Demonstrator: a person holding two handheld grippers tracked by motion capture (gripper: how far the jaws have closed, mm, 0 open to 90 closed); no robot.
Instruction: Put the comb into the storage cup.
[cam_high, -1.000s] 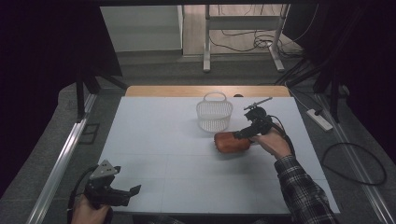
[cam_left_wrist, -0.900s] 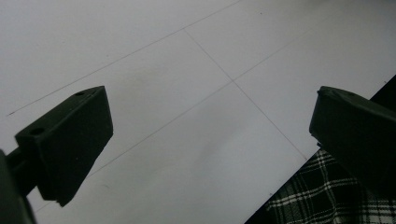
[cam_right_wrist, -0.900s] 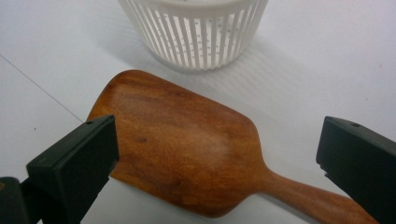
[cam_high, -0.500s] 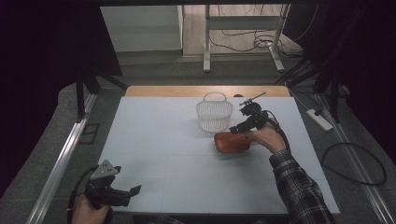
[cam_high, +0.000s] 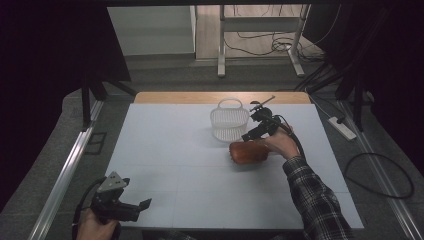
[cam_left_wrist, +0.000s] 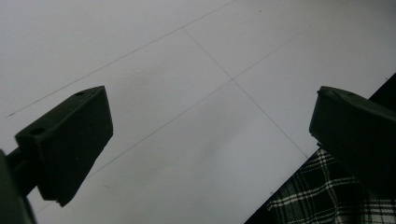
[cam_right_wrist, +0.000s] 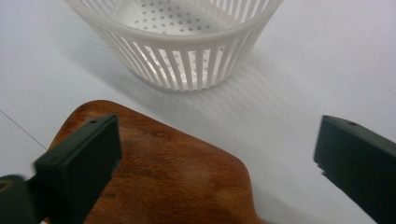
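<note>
We see first the white tabletop (cam_high: 165, 150), which takes the middle of the high view and carries thin grid lines; its far edge is a strip of bare wood. On it, a little right of the centre, lies a reddish-brown wooden object (cam_high: 247, 152) with a rounded shape, and in the right gripper view (cam_right_wrist: 163, 177) it takes the lower left of the frame. Just behind it, toward the upper middle of the high view, stands a white slotted basket (cam_high: 229, 122) with a handle, upright and apart from the wooden object; in the right gripper view the basket (cam_right_wrist: 182, 46) is at the top and we can see its perforated bottom. The right tool (cam_high: 256, 133) hangs at the right end of the wooden object, held by a hand with a checked sleeve (cam_high: 315, 200). Its jaws are wide apart and have just been closing a little; the wooden object lies below them, nearer to the left jaw, and we cannot tell if that jaw touches it, while the other jaw is clear of it. The left tool (cam_high: 142, 205) is in the lower left of the high view, near the front edge of the tabletop, and in the left gripper view its jaws stand wide apart over bare tabletop, with nothing between them.
</note>
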